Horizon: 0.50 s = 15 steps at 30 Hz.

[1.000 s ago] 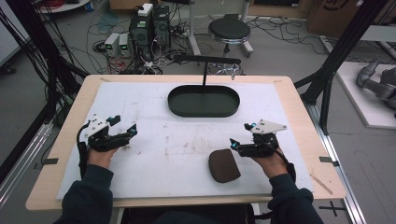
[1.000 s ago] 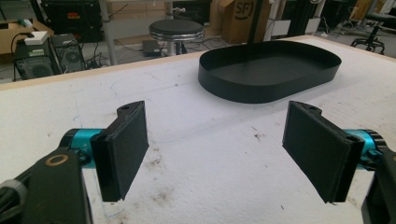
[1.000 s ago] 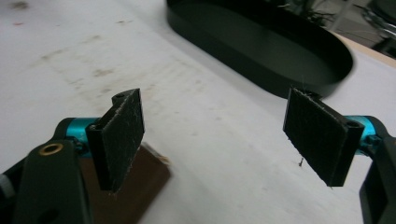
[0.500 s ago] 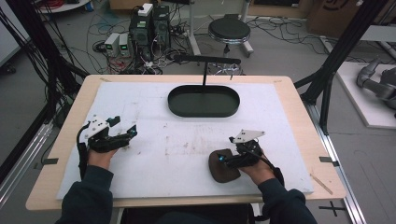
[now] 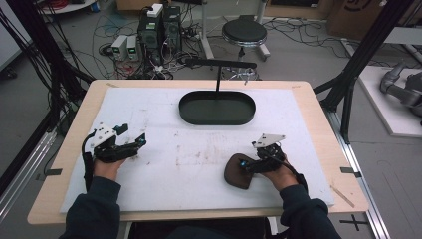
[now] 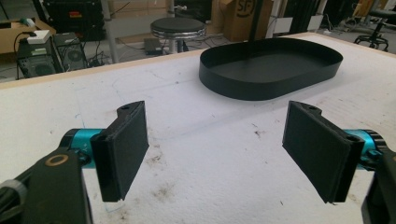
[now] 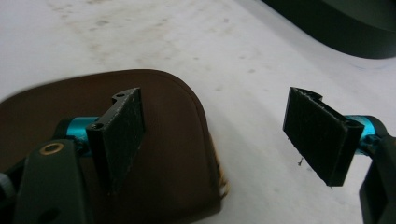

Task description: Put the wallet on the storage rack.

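Fingers on the right gripper (image 7: 212, 135) are standing wide apart, nothing between them; in the right gripper view one pad (image 7: 122, 135) is hovering over the brown leather pouch (image 7: 154, 154), the other pad is sitting over bare white mat, right of the pouch edge. Can't tell if the near pad is touching the leather.

High view: right gripper (image 5: 249, 166) is sitting lower right of centre, tips over the right edge of the pouch (image 5: 238, 173), which is lying flat on the white mat (image 5: 199, 149). Pouch is well apart from the black oval tray (image 5: 217, 108) in the upper middle of the frame.

Left gripper (image 6: 215, 154) is also gaping wide and holding nothing, jaws pointing across the stained mat toward the tray (image 6: 271, 70) at upper right. In the high view it (image 5: 137, 144) is resting at left of centre.

Readable writing: only "SF" on a cardboard box (image 6: 238, 18) at the top of the left gripper view, behind the round stool (image 6: 177, 28). No label legible on pouch or tray.
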### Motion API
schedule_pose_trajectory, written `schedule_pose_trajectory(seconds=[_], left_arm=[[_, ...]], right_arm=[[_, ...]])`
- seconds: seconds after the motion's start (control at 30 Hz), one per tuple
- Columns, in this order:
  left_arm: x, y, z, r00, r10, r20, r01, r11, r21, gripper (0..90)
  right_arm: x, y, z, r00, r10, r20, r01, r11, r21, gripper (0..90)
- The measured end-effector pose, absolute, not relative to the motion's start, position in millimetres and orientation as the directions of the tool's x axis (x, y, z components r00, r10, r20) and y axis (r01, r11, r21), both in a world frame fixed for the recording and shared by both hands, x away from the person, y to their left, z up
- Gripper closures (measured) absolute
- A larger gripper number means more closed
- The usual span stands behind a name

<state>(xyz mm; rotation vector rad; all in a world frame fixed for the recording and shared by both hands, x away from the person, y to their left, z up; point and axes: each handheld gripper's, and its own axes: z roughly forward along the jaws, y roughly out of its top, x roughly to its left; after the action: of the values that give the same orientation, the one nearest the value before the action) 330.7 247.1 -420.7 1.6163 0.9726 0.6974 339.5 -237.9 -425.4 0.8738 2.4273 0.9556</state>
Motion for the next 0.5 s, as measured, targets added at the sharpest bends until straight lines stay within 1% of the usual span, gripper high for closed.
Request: schedule_pose_trajectory(seconds=[0.03,0.1,0.17,0.23,0.33,0.37,0.4,0.47,0.5], left_arm=[[330.7,247.1,-420.8,0.495,0.868,-0.04,0.241,-0.093,0.966,22.3],[330.7,246.9,-420.8,0.496,0.868,-0.04,0.244,-0.095,0.965,22.3],[330.6,246.6,-420.7,0.499,0.866,-0.037,0.243,-0.099,0.965,22.4],[330.5,246.2,-420.7,0.498,0.866,-0.038,0.242,-0.097,0.965,22.4],[330.1,246.8,-420.5,0.497,0.867,-0.039,0.244,-0.096,0.965,22.5],[330.2,247.1,-420.4,0.495,0.868,-0.038,0.243,-0.096,0.965,22.4],[330.4,247.6,-420.5,0.494,0.868,-0.039,0.242,-0.094,0.966,22.4],[330.8,247.7,-420.9,0.493,0.869,-0.041,0.244,-0.093,0.965,22.4],[331.0,247.7,-420.9,0.494,0.869,-0.039,0.245,-0.095,0.965,22.4]], right_arm=[[341.4,-240.5,-425.0,-0.717,0.682,-0.143,0.408,0.577,0.707,23.6],[346.4,-247.0,-424.7,-0.69,0.707,-0.155,0.427,0.571,0.702,24.4],[350.1,-251.9,-425.4,-0.667,0.731,-0.143,0.455,0.551,0.699,24.6],[352.1,-255.5,-425.6,-0.639,0.755,-0.146,0.477,0.539,0.694,26.6],[350.0,-259.0,-422.2,-0.648,0.758,-0.079,0.492,0.496,0.715,26.5],[342.1,-257.5,-417.5,-0.664,0.746,-0.058,0.478,0.482,0.734,24.4],[342.1,-257.5,-417.5,-0.664,0.746,-0.058,0.478,0.482,0.734,24.4],[333.4,-254.9,-414.4,-0.698,0.715,-0.051,0.454,0.496,0.74,24.0],[327.0,-252.3,-413.8,-0.72,0.693,-0.044,0.442,0.506,0.741,22.0]])
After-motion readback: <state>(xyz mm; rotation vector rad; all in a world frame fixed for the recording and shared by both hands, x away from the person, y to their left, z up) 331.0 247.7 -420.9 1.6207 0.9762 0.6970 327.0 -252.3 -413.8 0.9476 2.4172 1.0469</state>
